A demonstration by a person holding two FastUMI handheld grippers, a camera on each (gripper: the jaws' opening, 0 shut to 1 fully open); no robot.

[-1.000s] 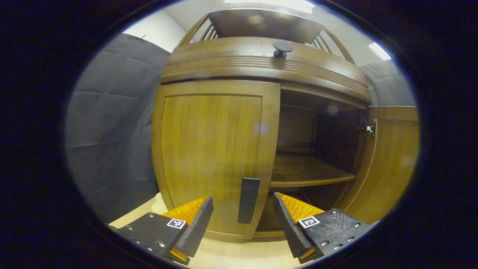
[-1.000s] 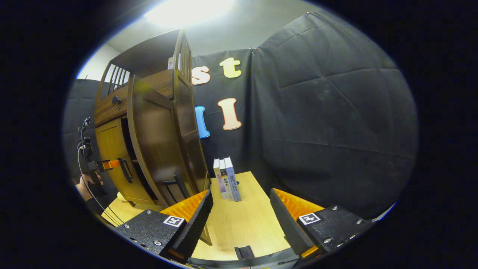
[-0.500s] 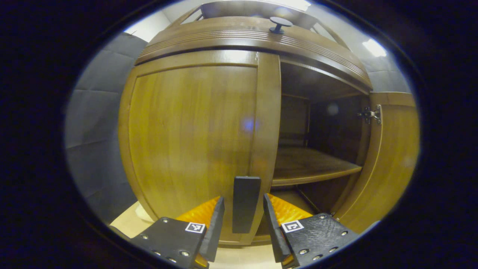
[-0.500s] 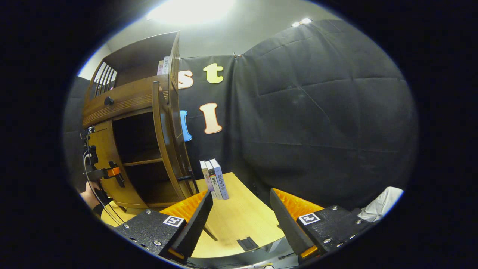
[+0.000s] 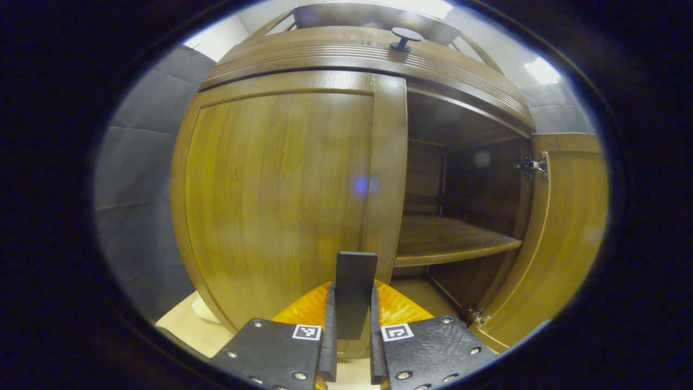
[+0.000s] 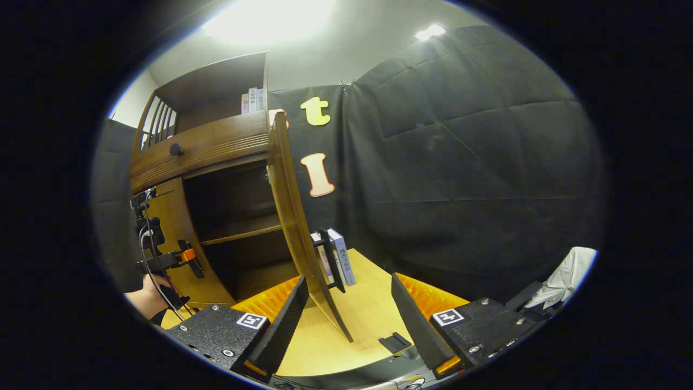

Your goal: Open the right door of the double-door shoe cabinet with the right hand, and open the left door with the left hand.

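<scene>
We have the left hand-held gripper (image 5: 351,346) clamped on the handle (image 5: 354,292) of the closed left door (image 5: 281,200), ready to pull, while the right hand-held gripper (image 6: 346,319) hangs wide beside the open right door (image 6: 295,227).

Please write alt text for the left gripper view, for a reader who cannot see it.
The left gripper is closed on the black handle of the shut left door of a wooden shoe cabinet. The right door stands open, showing a bare shelf inside.

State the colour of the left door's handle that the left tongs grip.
Black; the handle shows best in the left gripper view.
</scene>
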